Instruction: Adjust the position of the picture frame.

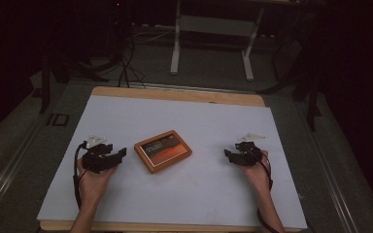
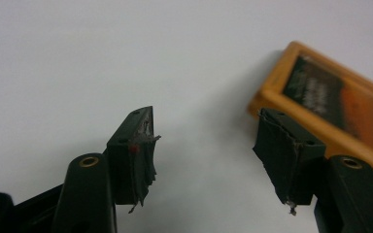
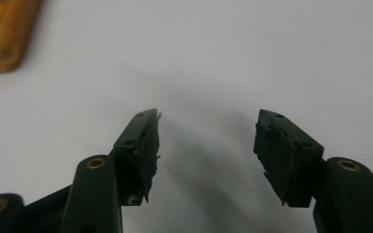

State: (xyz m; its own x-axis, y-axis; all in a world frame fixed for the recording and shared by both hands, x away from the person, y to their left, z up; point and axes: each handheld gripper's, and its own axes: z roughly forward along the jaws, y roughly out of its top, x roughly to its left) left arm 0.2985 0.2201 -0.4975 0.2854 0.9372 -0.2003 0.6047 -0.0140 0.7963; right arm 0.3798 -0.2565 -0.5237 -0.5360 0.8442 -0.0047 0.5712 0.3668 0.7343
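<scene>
Box [image 1: 163,151]: orange-framed, flat on the white counter [image 1: 199,194], between both grippers.
Left gripper [image 2: 204,145]: fingers apart, empty; box at 2 o'clock, just beside.
Right gripper [image 3: 206,145]: fingers apart, empty; box at 10 o'clock, well apart.

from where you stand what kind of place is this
Most likely a lab or workshop set up for recording. A wooden table under a white sheet holds one orange-framed box. Behind it, on a dark carpeted floor, lie loose cables and a white desk frame.
</scene>
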